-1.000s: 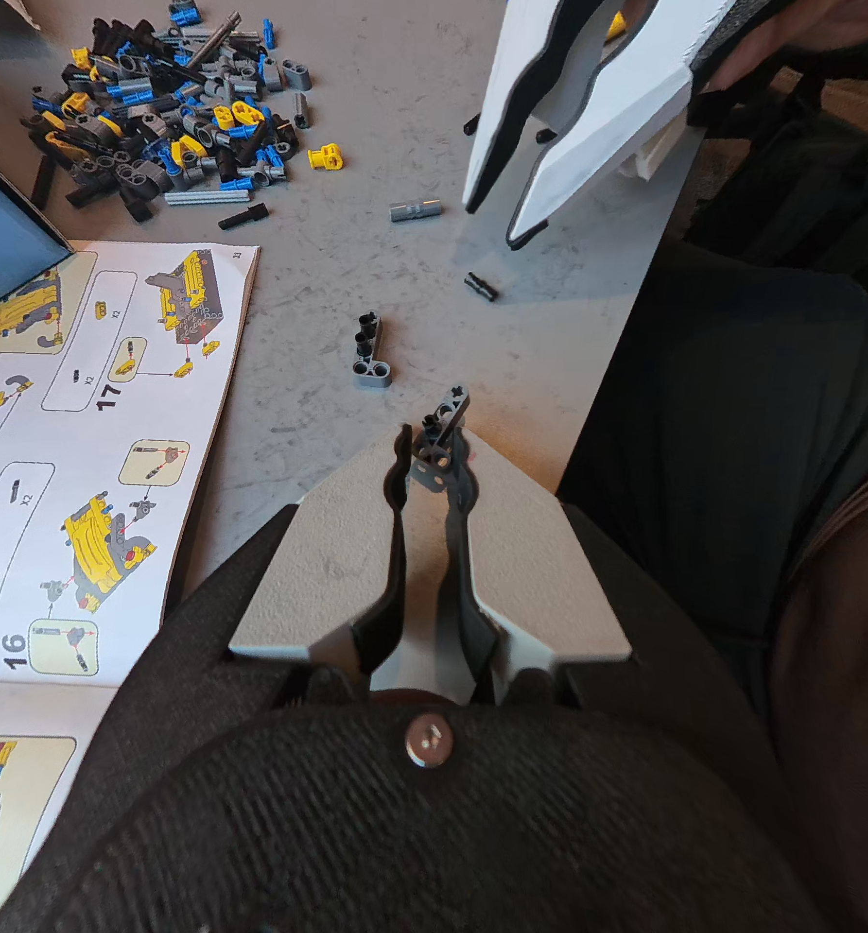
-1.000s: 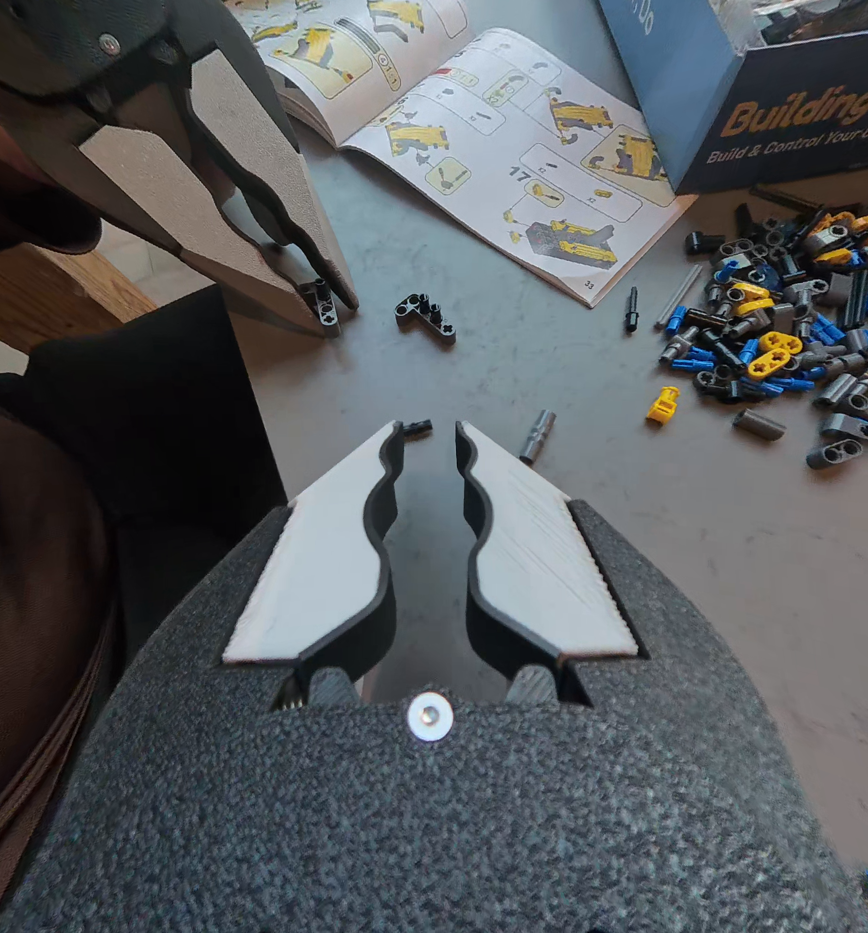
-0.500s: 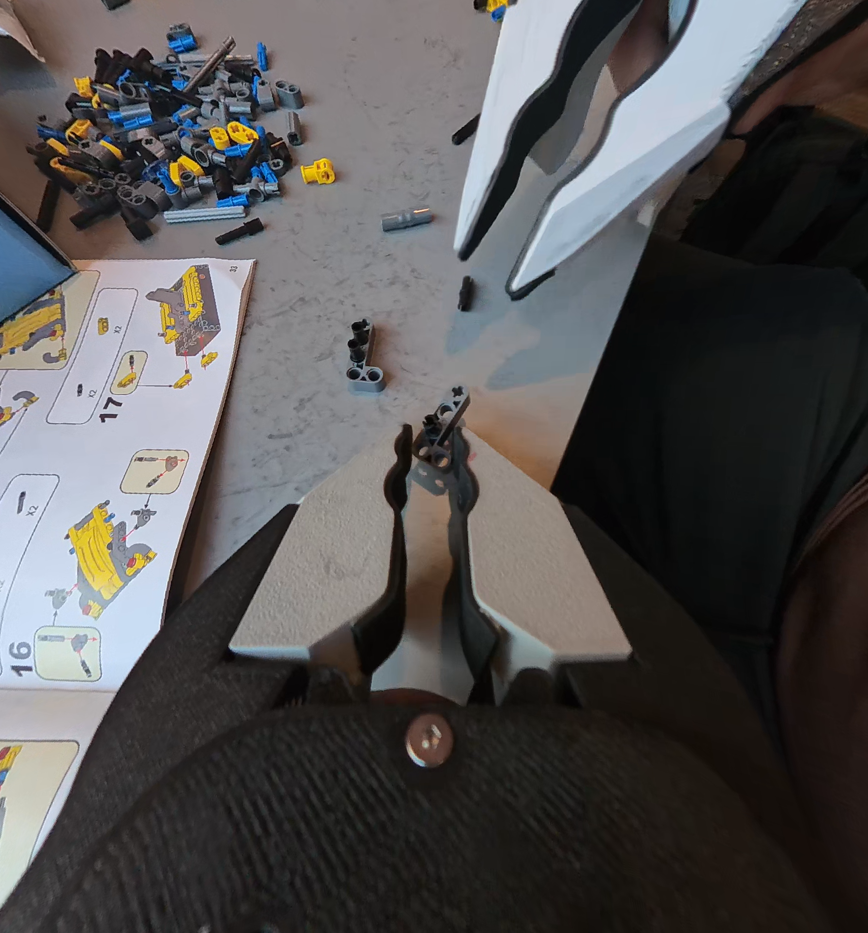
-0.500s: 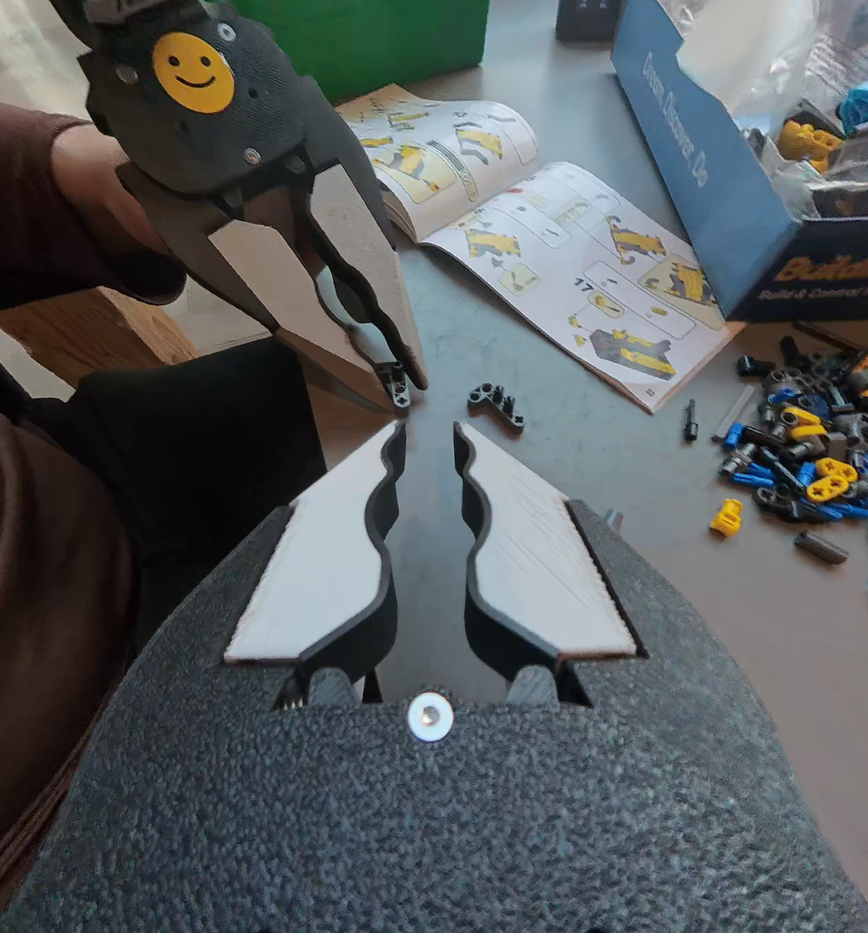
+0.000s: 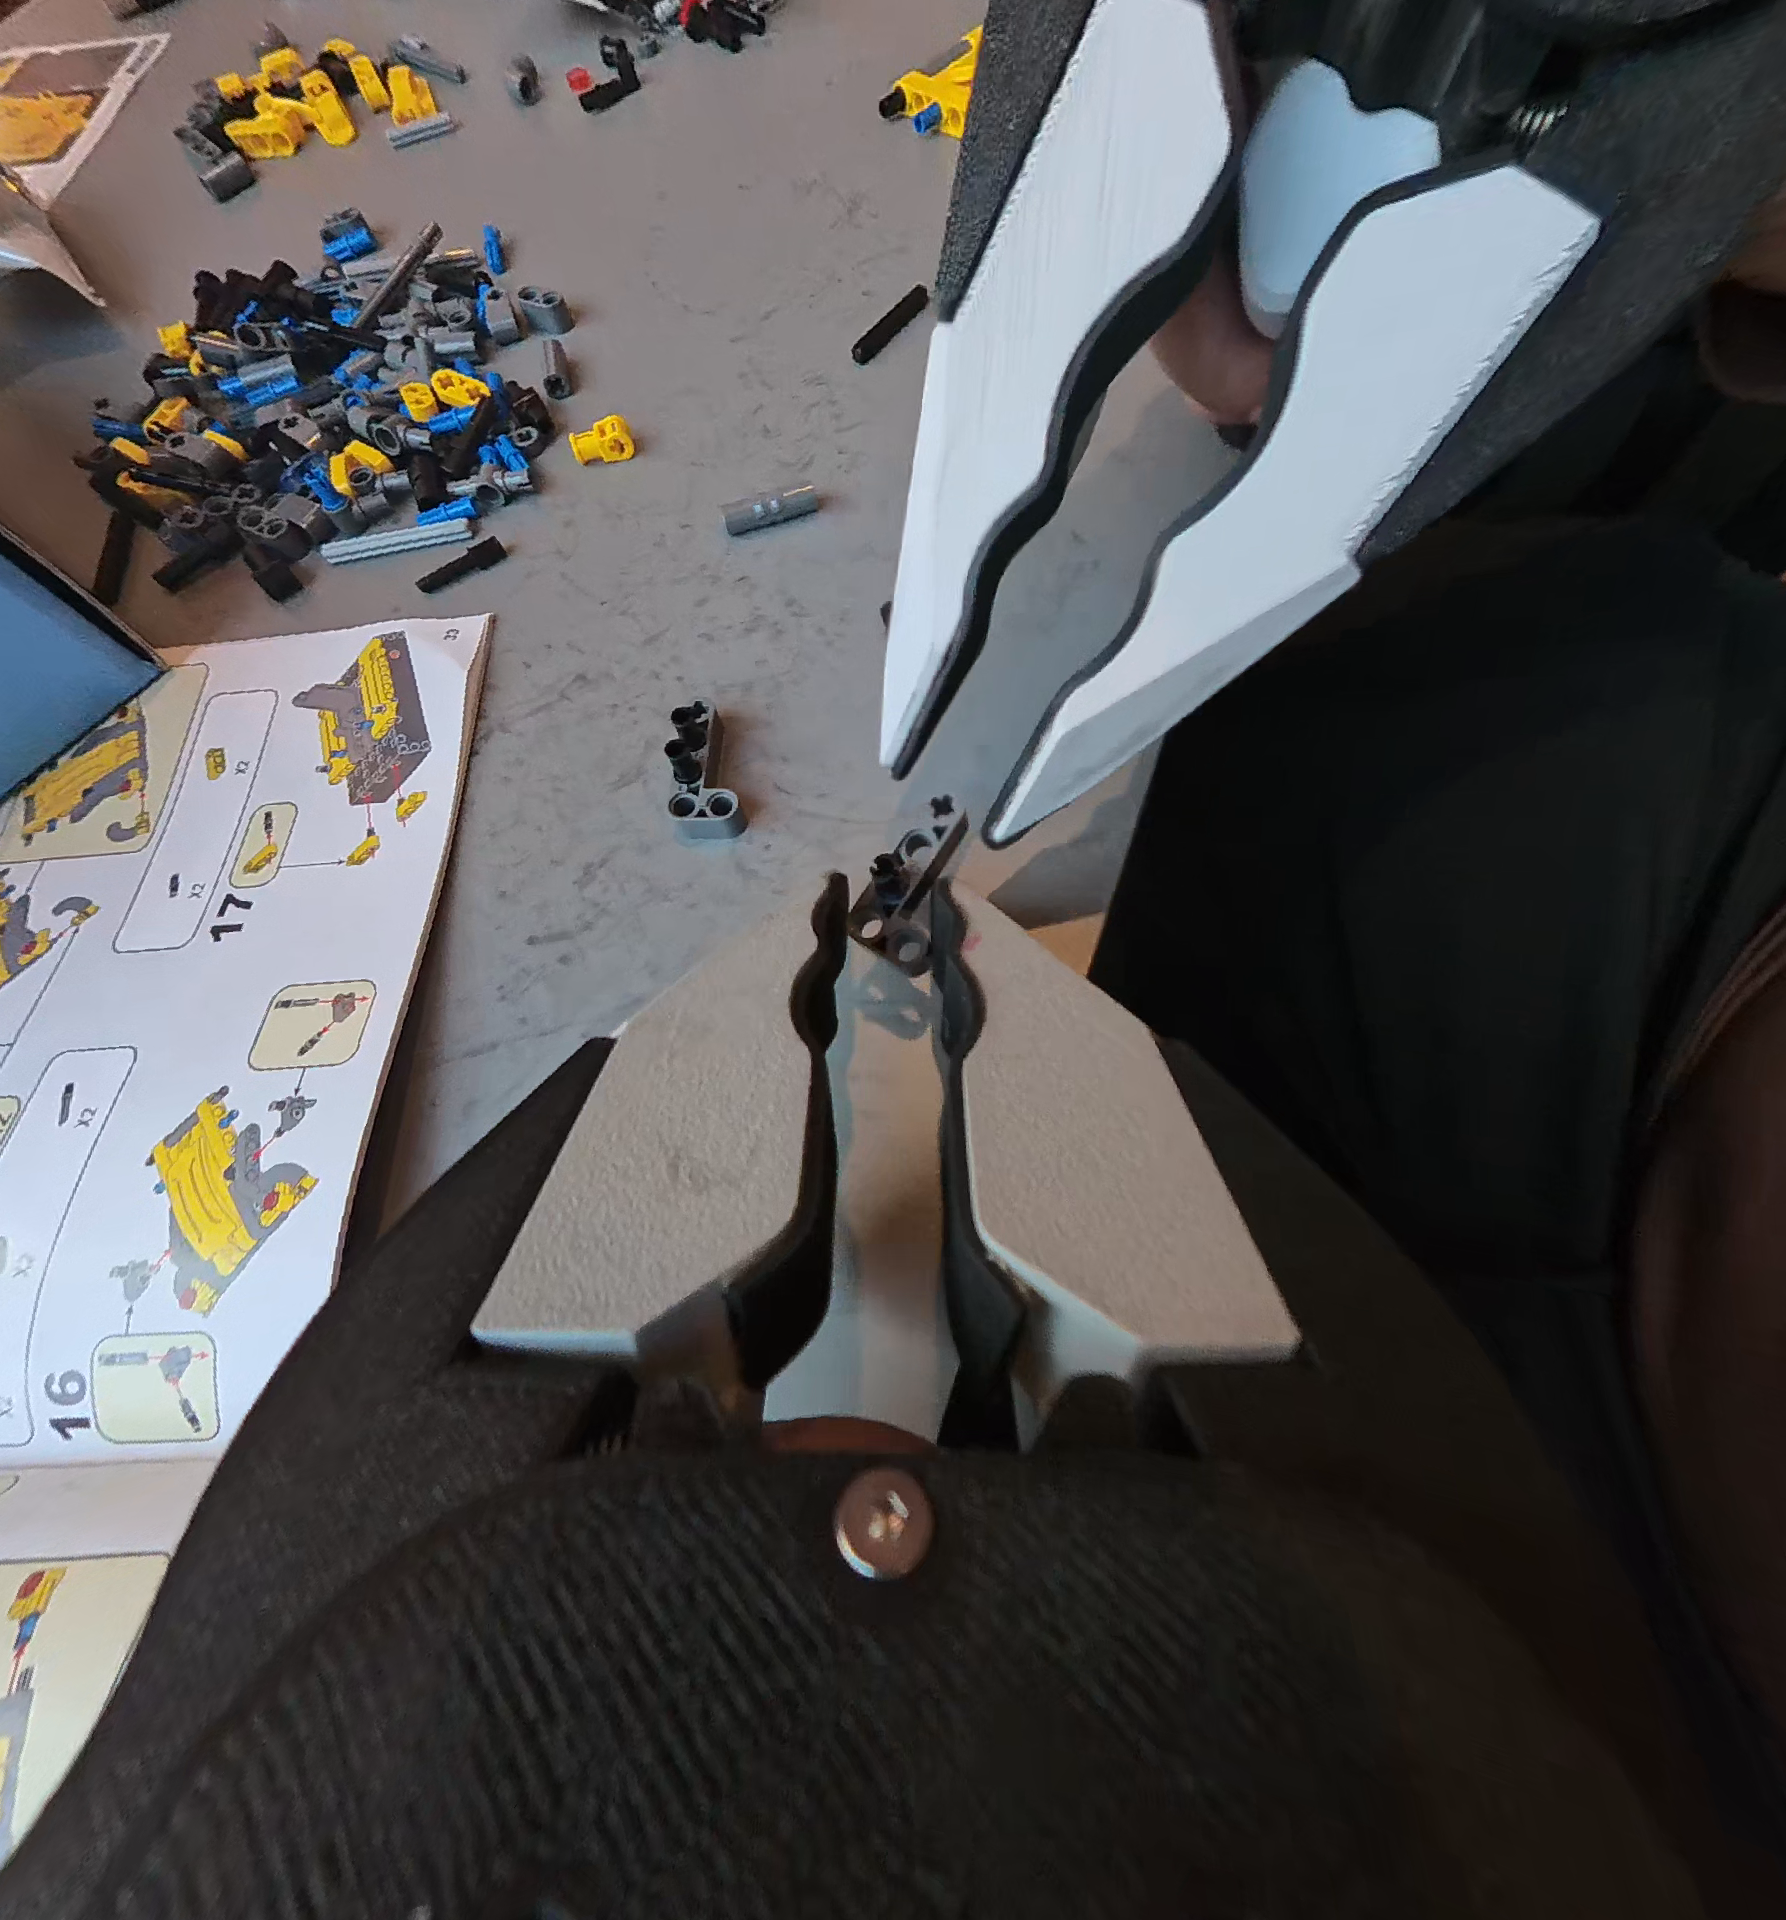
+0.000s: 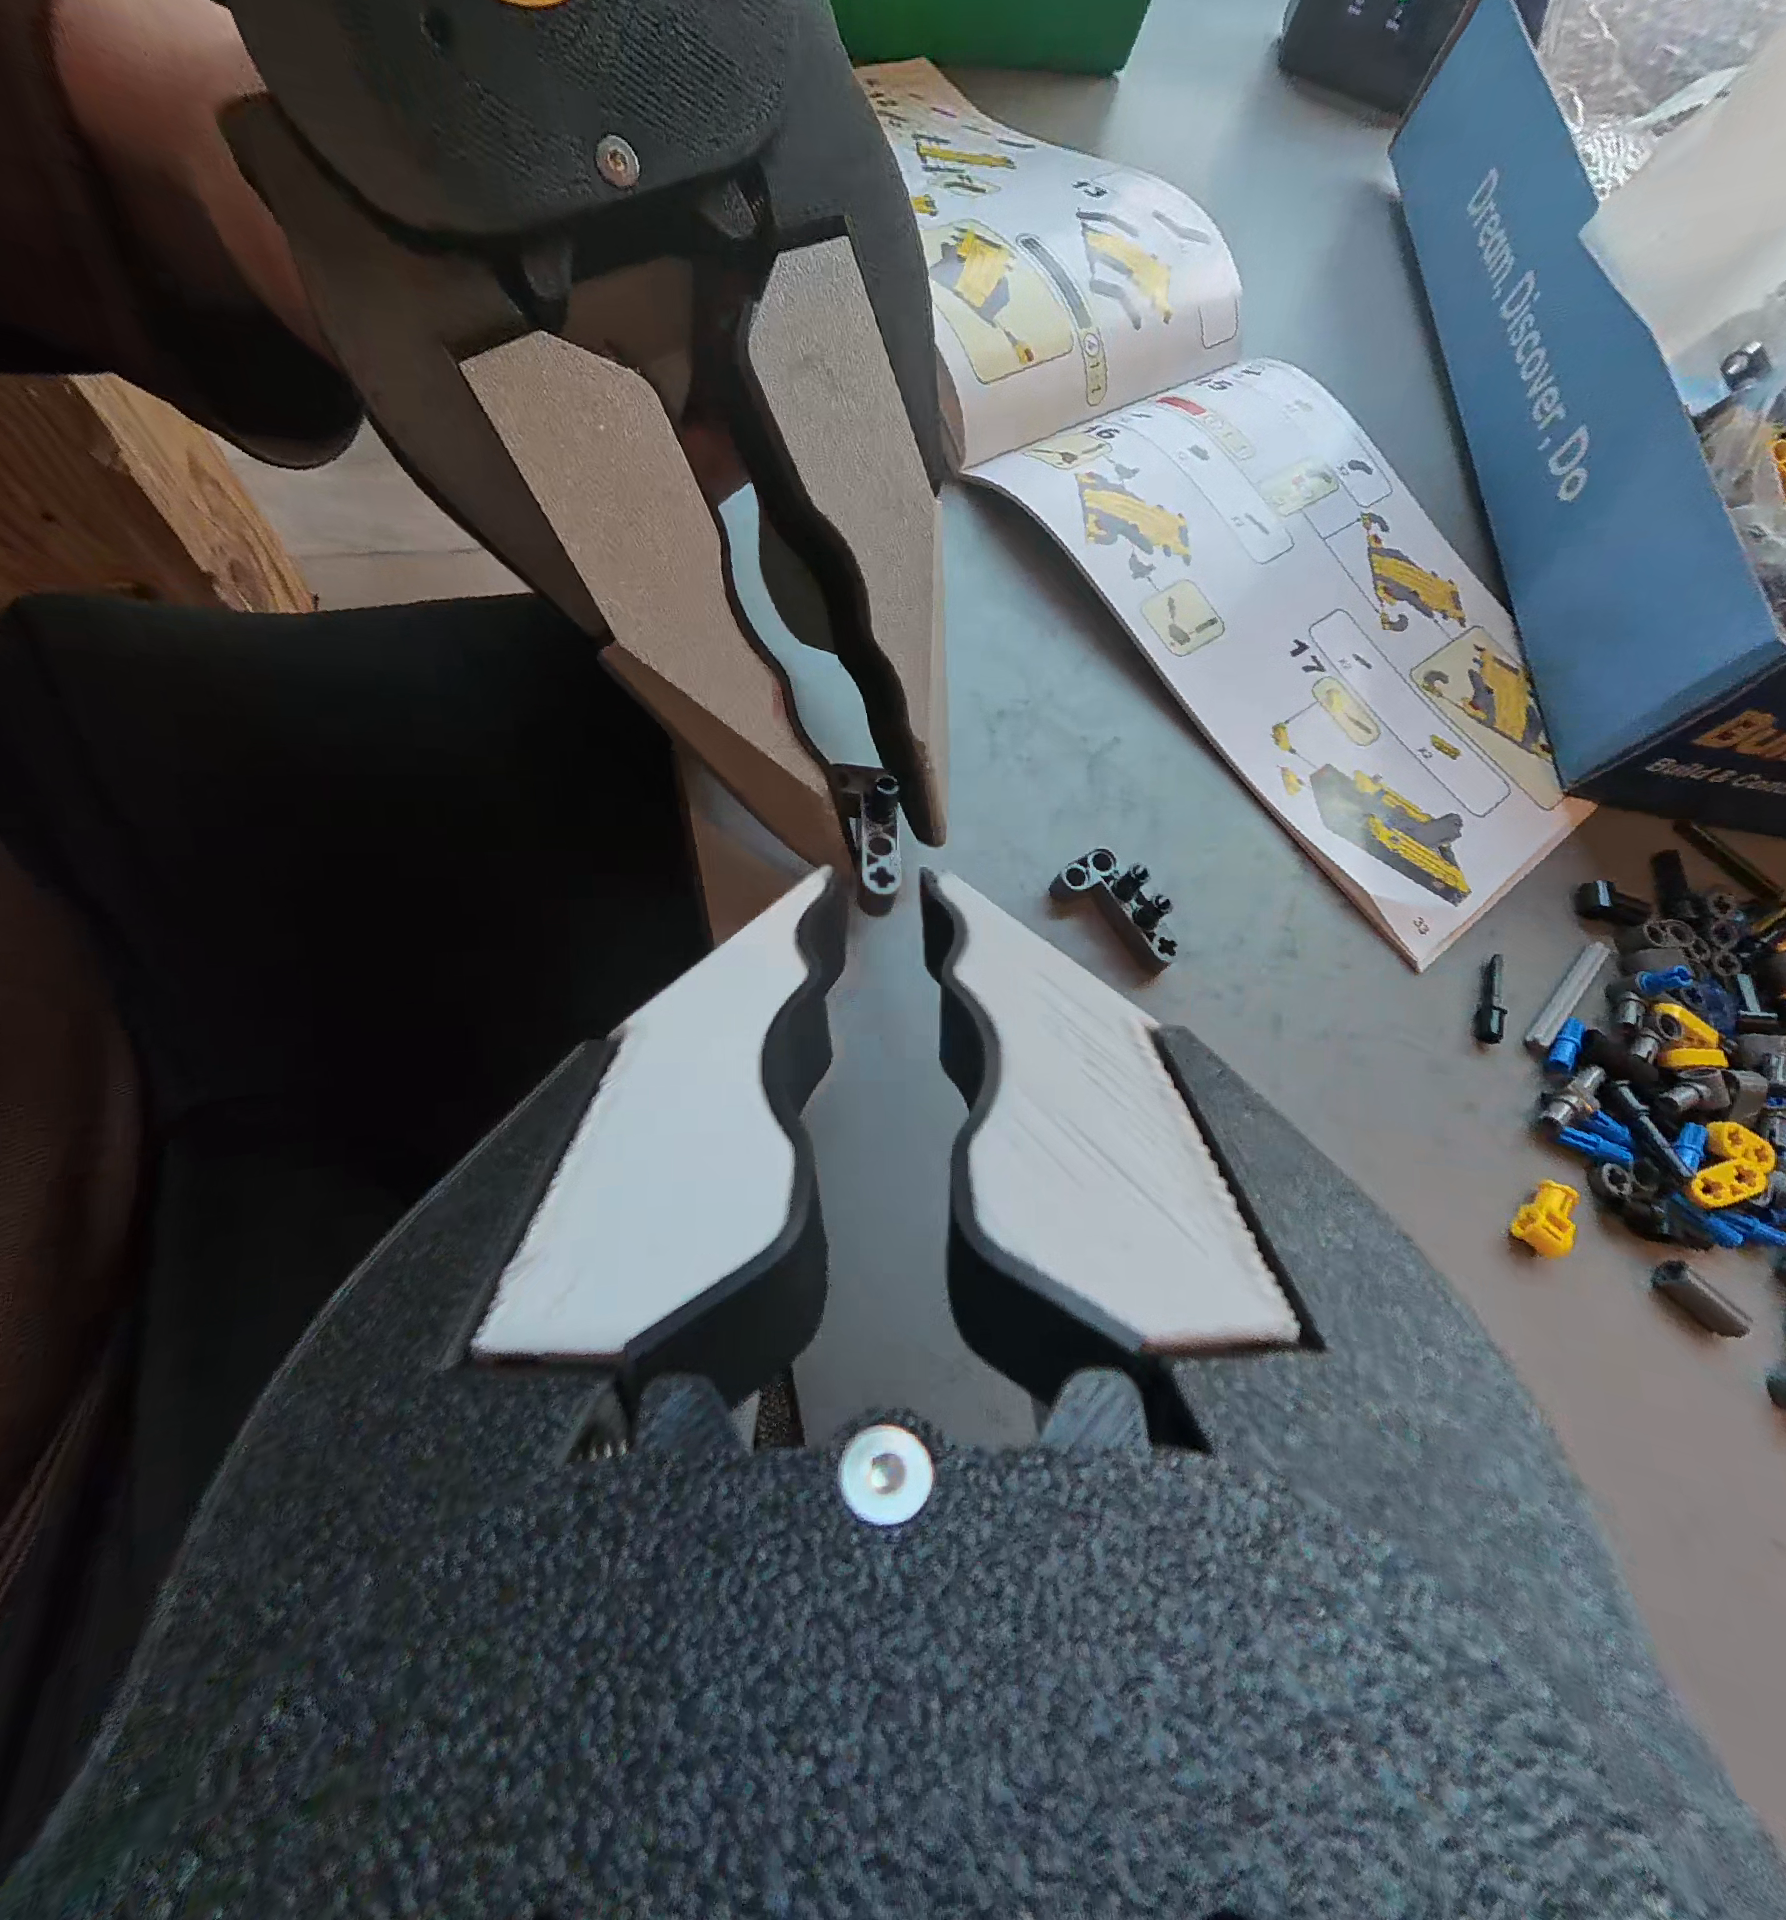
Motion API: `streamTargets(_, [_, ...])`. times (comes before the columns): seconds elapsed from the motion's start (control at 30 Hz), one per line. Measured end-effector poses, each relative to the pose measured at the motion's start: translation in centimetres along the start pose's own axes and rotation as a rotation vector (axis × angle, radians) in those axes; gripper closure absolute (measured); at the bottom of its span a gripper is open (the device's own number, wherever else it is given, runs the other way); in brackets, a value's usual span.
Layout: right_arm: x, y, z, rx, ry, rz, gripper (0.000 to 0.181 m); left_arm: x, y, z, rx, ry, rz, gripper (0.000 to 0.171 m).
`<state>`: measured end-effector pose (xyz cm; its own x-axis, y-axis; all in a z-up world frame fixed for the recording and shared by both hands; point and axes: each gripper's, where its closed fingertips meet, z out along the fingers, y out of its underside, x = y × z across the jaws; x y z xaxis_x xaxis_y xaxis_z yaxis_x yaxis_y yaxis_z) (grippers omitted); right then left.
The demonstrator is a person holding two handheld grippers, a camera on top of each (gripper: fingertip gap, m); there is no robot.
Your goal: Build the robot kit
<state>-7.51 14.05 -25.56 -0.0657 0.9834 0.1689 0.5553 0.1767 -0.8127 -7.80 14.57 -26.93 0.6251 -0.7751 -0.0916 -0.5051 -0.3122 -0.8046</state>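
Note:
My left gripper point(image 5: 889, 914) is shut on a small dark grey L-shaped beam point(image 5: 910, 883) with black pins and holds it above the table's near edge. My right gripper point(image 6: 876, 883) is open and empty. Its white fingertips point(image 5: 993, 826) stand on either side of the free end of the held beam point(image 6: 876, 847), close to it. The left gripper point(image 6: 889, 821) shows in the right wrist view, pointing down at the right one. A second L-shaped beam point(image 5: 702, 774) with black pins lies on the grey table point(image 5: 723, 312) nearby; it also shows in the right wrist view point(image 6: 1117, 899).
An open instruction booklet point(image 5: 193, 987) lies left, beside a blue box point(image 6: 1595, 416). A pile of black, grey, blue and yellow parts point(image 5: 328, 416) lies beyond, with a grey connector point(image 5: 769, 511) and a yellow piece point(image 5: 603, 442) loose. A person in dark clothing point(image 5: 1440, 935) sits at the table edge. Both grippers' tips are close together, under 4 cm apart. The grey connector point(image 5: 769, 511) is about 10 centimeters from my right fingertips.
My right gripper has lifted from the table and come toward the left gripper, its open tips now around the held beam's end. The left gripper has kept its hold.

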Motion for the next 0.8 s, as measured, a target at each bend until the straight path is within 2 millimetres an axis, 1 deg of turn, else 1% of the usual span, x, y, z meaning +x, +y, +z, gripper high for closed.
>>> streamTargets(0.03, [-0.2, -0.2, 0.0, 0.007, -0.011, 0.001, 0.175, 0.1, 0.0, 0.0, -0.002, 0.004, 0.009, 0.16])
streamTargets(0.17, [0.1, 0.0, 0.1, -0.004, -0.011, 0.035, 0.176, 0.1, -0.1, -0.1, 0.011, -0.023, 0.032, 0.16])
streamTargets(0.33, [0.8, -0.8, -0.6, 0.069, -0.018, 0.128, 0.176, 0.1, -0.7, -0.5, 0.059, -0.012, 0.01, 0.158])
streamTargets(0.53, [1.6, -1.2, -1.2, 0.119, -0.025, 0.208, 0.177, -0.3, -1.0, -0.9, 0.09, -0.001, -0.035, 0.159])
streamTargets(0.63, [1.3, -1.4, -1.2, 0.132, -0.055, 0.218, 0.177, 0.1, -1.0, -0.9, 0.09, 0.011, -0.015, 0.15])
streamTargets(0.7, [1.0, -1.8, -1.2, 0.154, -0.079, 0.233, 0.177, 0.3, -1.2, -0.9, 0.102, 0.019, -0.014, 0.151])
streamTargets(0.8, [0.6, -1.8, -1.2, 0.152, -0.082, 0.205, 0.177, 0.7, -1.4, -1.0, 0.115, 0.053, -0.035, 0.148])
